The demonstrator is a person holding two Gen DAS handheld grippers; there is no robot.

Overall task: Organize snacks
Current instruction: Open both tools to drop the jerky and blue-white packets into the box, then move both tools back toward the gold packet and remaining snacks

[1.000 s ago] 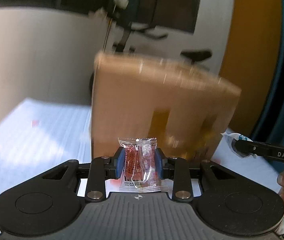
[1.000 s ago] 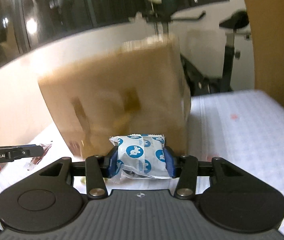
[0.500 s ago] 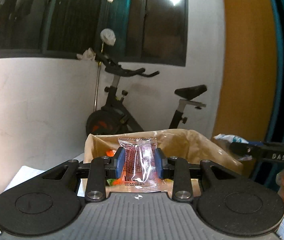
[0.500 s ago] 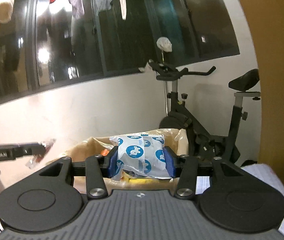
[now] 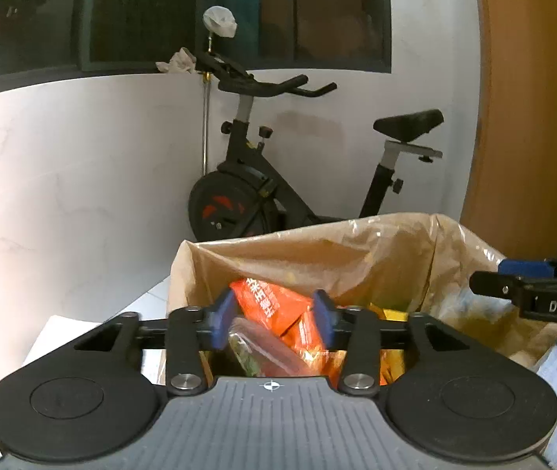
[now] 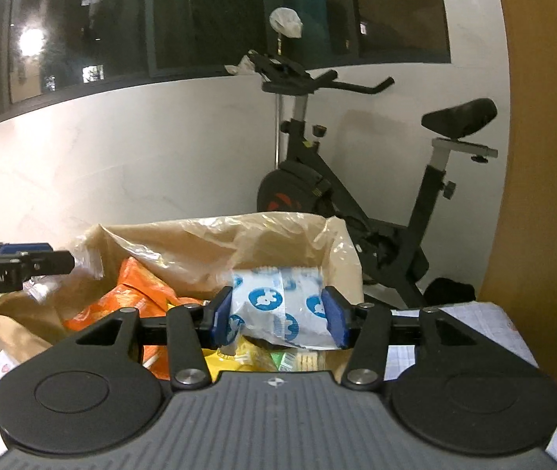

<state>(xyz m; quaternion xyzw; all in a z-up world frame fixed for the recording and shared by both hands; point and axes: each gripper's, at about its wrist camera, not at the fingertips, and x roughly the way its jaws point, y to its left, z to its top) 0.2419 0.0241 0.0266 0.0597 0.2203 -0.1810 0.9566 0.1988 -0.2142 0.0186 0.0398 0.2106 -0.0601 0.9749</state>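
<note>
**Both grippers over the open snack bag**

Above the mouth of the brown paper bag [image 5: 317,250], the left gripper [image 5: 274,319] hangs with its blue fingers [image 5: 221,323] spread apart and nothing between them. A clear-wrapped reddish snack [image 5: 266,346] lies below the gap, on top of the orange packets [image 5: 268,303] inside the bag. The right gripper [image 6: 276,315] is over the same bag, near its far right corner. Its fingers flank the white packet with blue dots [image 6: 278,305]; whether they press it cannot be told. An exercise bike [image 6: 356,180] stands behind against the white wall.
</note>
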